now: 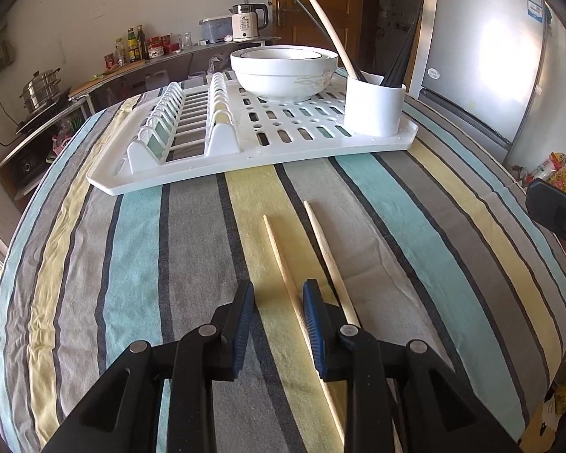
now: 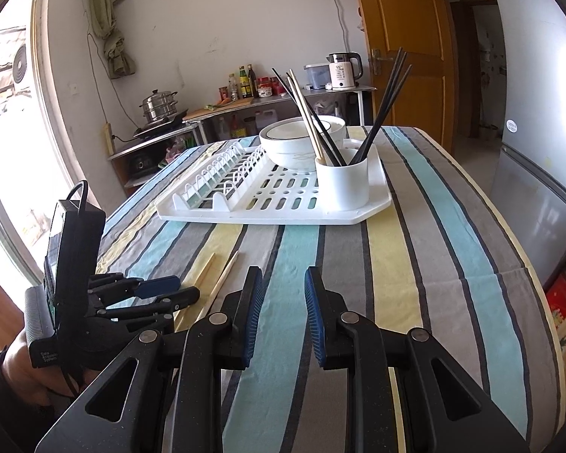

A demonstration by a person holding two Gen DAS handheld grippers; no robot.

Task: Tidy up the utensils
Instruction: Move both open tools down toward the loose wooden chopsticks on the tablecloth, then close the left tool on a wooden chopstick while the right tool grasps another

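Pickup step: left tool (image 1: 278, 304) open, low over the striped desk (image 1: 415, 204), straddling one wooden chopstick (image 1: 283, 260) beside its twin, needing to close then carry to the white holder (image 1: 373, 107); right tool (image 2: 283, 294) open, empty.

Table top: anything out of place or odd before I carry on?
Yes. Two light wooden chopsticks lie loose on the striped cloth, in front of the white rack, while the others stand in the white cup. The left tool is open over one of them. Nothing looks spilled or broken.
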